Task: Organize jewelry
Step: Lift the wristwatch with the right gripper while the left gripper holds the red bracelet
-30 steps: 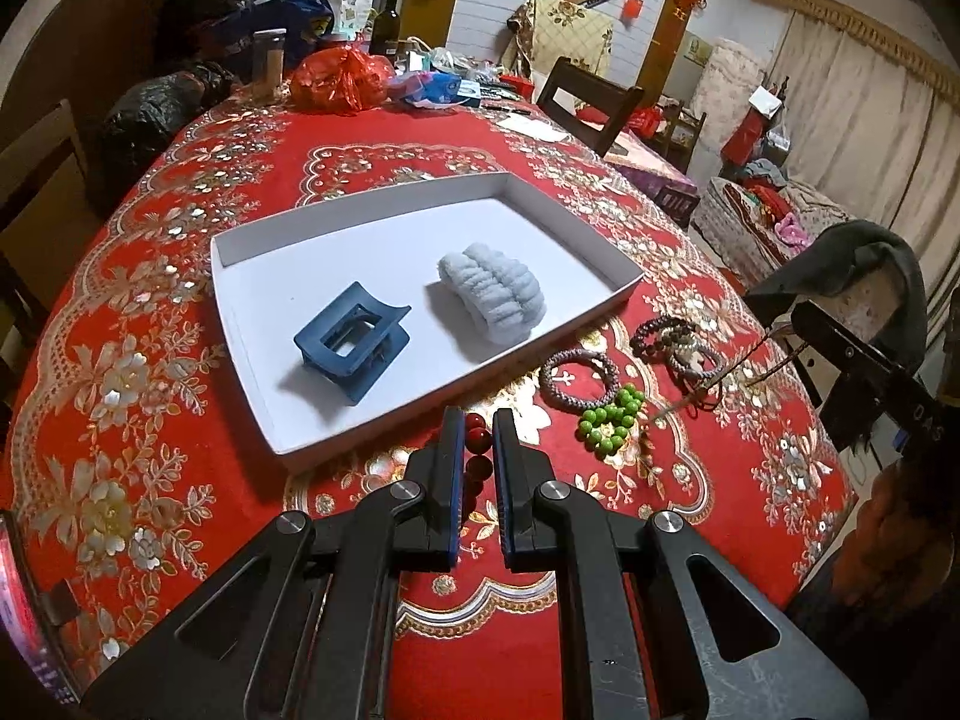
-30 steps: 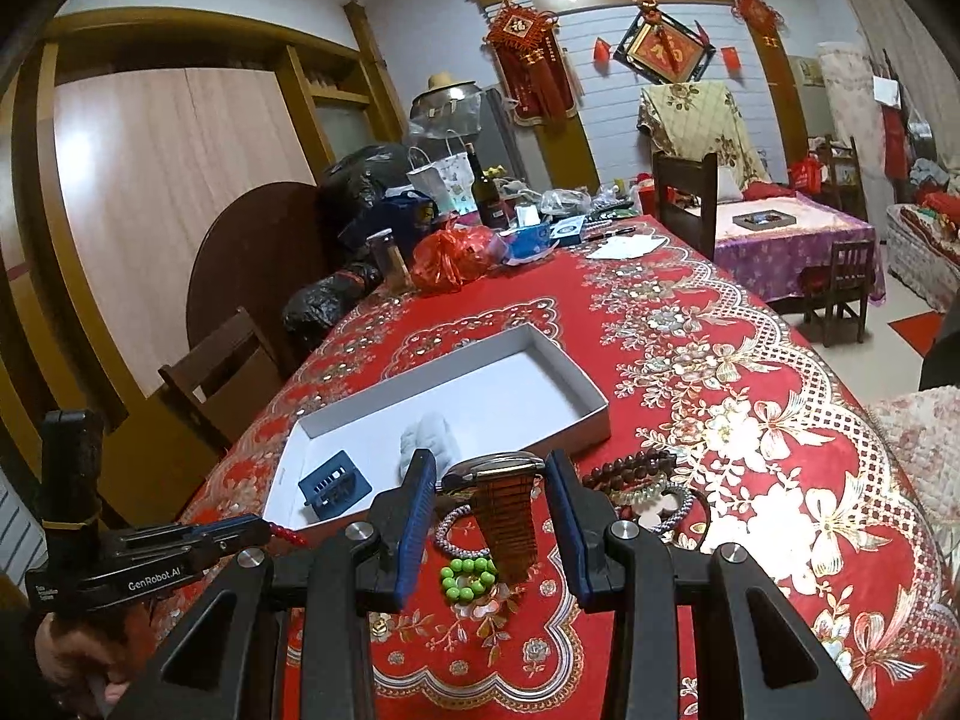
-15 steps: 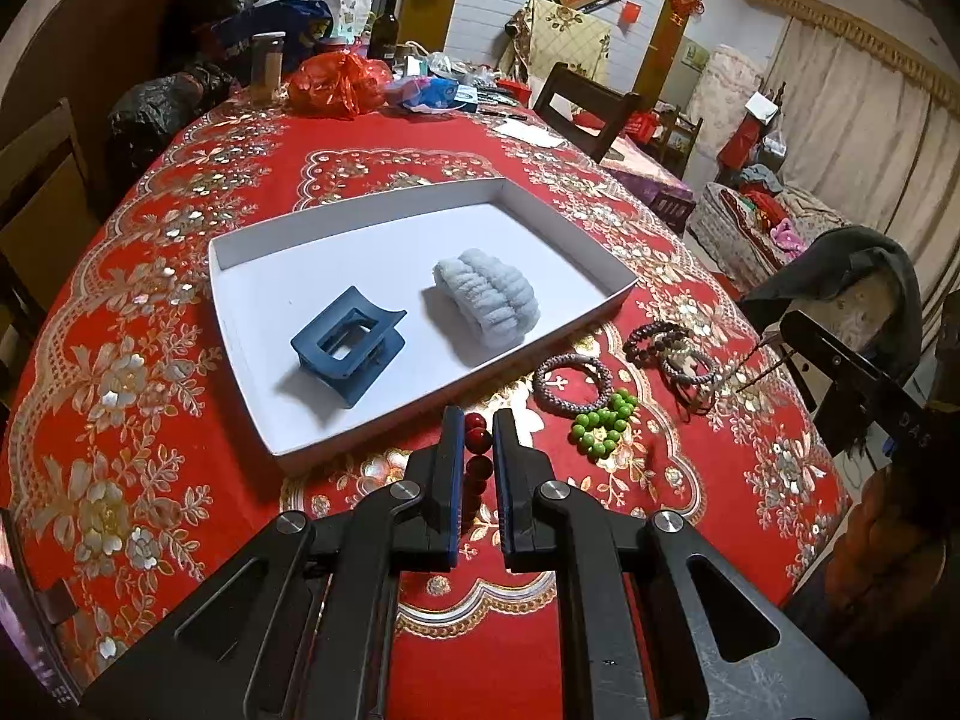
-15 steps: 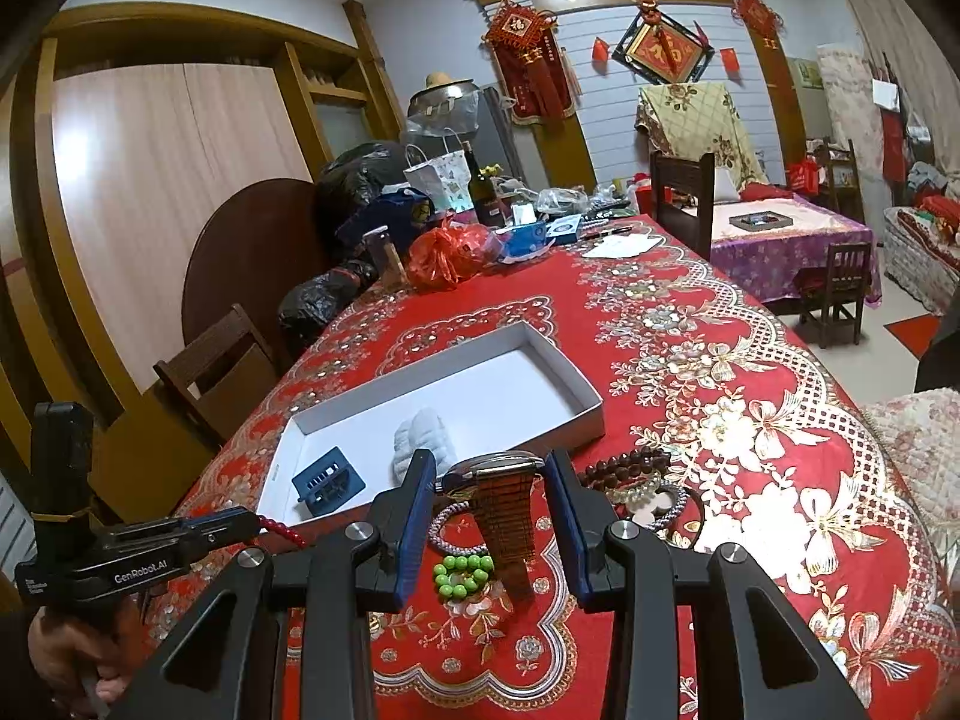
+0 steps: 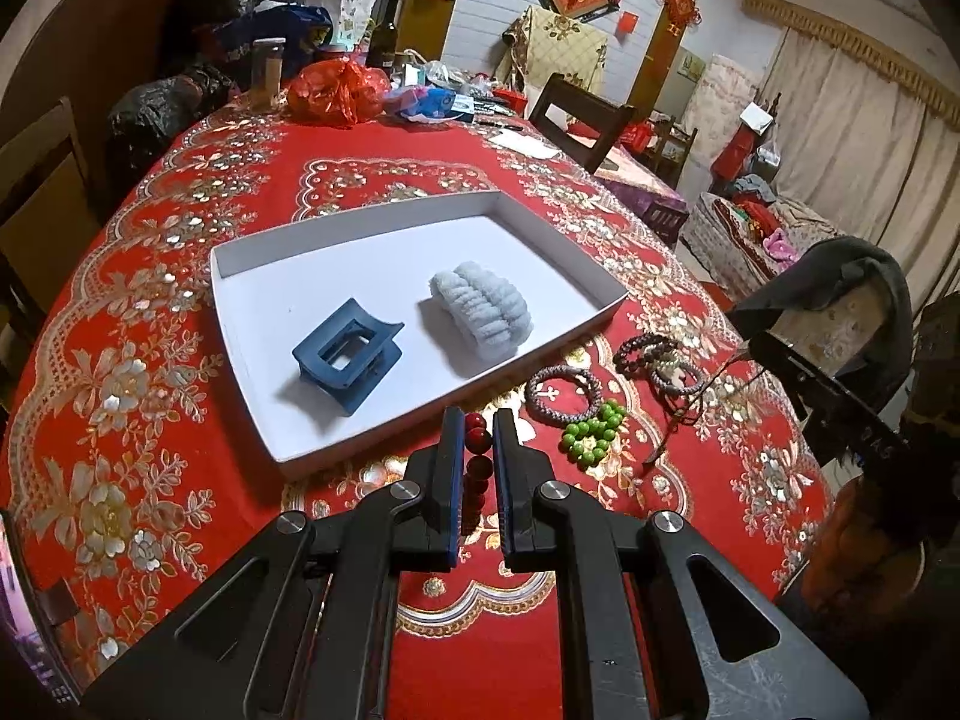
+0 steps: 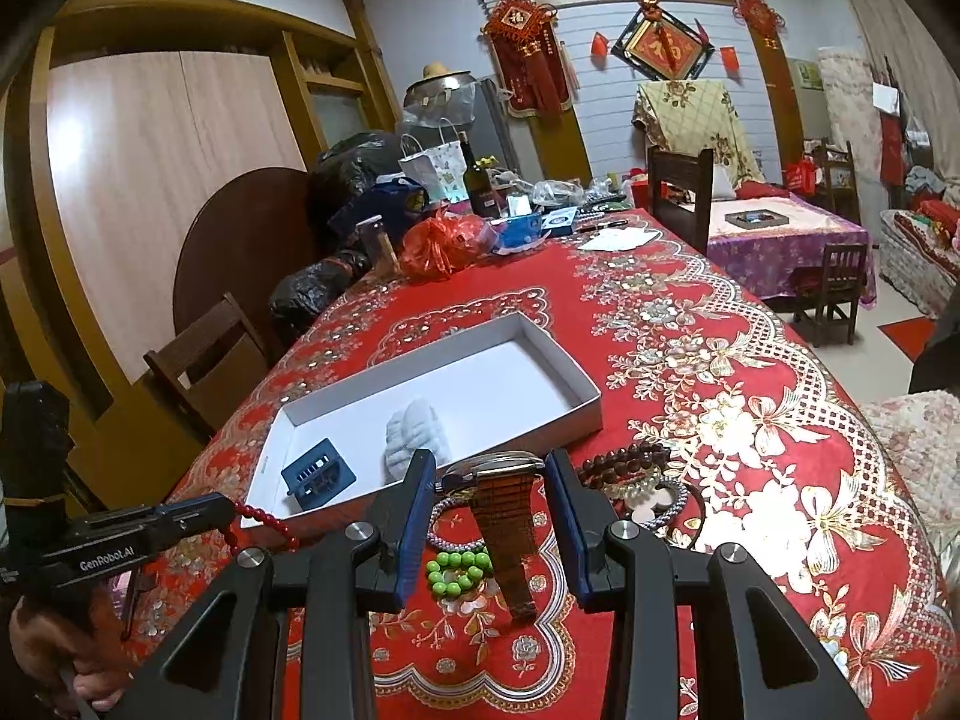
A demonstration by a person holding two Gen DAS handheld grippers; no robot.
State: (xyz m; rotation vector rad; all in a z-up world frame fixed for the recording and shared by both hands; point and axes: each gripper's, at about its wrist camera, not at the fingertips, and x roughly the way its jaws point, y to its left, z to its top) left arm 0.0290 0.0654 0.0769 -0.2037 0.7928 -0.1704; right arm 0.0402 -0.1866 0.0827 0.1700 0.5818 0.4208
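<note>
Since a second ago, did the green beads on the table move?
No. The green beads still lie beside the grey bracelet, just off the white tray, as before.

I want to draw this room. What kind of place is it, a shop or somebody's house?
Most likely somebody's home, a dining and living room. A big table wears a red flowered tablecloth, wooden chairs stand around it, and red New Year decorations hang on the wall. Bags and a bottle crowd the far end.

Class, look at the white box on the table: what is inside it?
Inside the white box lie a blue hair claw and a pale blue scrunchie, apart from each other. The rest of its floor is bare. Whatever might sit beneath either item is hidden.
</note>
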